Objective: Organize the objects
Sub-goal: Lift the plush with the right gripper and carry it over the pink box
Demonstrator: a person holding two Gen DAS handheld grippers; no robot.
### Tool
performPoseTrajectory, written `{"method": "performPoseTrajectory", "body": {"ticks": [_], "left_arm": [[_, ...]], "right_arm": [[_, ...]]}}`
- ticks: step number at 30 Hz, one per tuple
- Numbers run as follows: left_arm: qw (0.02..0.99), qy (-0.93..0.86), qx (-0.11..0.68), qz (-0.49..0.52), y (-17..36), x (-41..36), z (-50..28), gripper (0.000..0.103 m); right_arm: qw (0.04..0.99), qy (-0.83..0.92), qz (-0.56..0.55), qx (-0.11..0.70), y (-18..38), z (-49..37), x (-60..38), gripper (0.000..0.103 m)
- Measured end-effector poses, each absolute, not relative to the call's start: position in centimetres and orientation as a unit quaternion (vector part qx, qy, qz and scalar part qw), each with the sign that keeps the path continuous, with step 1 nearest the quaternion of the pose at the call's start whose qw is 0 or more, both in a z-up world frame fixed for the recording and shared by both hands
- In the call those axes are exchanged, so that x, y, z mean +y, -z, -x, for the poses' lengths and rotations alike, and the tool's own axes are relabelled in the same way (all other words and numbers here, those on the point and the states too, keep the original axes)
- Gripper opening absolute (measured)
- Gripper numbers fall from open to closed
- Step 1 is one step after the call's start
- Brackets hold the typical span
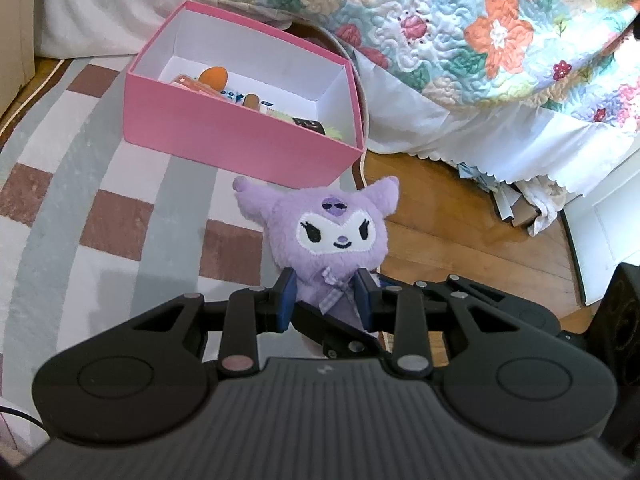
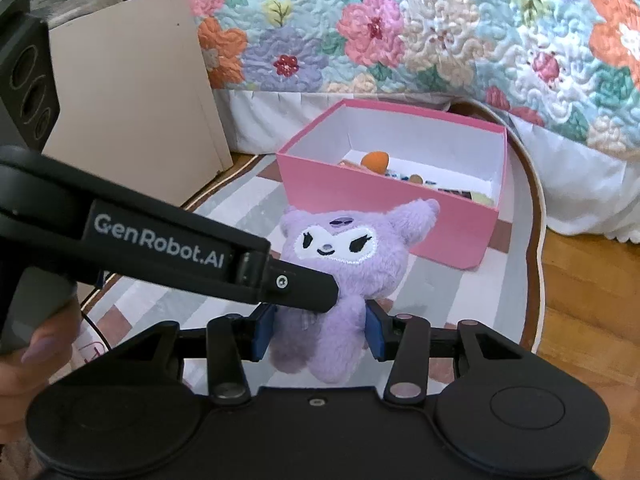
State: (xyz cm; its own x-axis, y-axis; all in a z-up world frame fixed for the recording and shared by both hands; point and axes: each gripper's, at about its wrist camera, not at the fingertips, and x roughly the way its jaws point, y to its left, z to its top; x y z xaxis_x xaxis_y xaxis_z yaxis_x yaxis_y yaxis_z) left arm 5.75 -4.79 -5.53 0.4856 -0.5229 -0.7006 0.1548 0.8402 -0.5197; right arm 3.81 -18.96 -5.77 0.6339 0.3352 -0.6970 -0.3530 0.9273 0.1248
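A purple plush toy [image 1: 336, 236] with a white face hangs upright above the rug, held by both grippers. In the left wrist view my left gripper [image 1: 326, 298] is shut on its body just below the head, at the checked bow. In the right wrist view my right gripper [image 2: 320, 332] is shut on the lower body of the plush toy [image 2: 340, 256], and the left gripper's fingers [image 2: 312, 284] press in from the left. Behind the toy an open pink box [image 1: 240, 140] [image 2: 380, 208] with white inside walls stands on the rug. It holds several small items, one of them orange.
A bed with a floral quilt [image 1: 460, 20] and a white skirt [image 1: 480, 136] rises behind the box. The checked rug [image 1: 80, 200] ends at a wooden floor [image 1: 460, 232] on the right. A beige panel [image 2: 132, 92] stands at the left. A person's hand [image 2: 24, 360] grips the left handle.
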Motion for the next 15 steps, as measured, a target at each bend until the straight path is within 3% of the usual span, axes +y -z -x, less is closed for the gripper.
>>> {"method": "performPoseTrajectory", "body": {"ticks": [15], "left_arm": [[0.842, 0.216, 0.447, 0.208, 0.6, -2.6, -9.4, 0.030]], "right_arm": [[0.918, -0.198, 0.016, 0.345, 1.0, -5.8, -18.3, 0.047]]}}
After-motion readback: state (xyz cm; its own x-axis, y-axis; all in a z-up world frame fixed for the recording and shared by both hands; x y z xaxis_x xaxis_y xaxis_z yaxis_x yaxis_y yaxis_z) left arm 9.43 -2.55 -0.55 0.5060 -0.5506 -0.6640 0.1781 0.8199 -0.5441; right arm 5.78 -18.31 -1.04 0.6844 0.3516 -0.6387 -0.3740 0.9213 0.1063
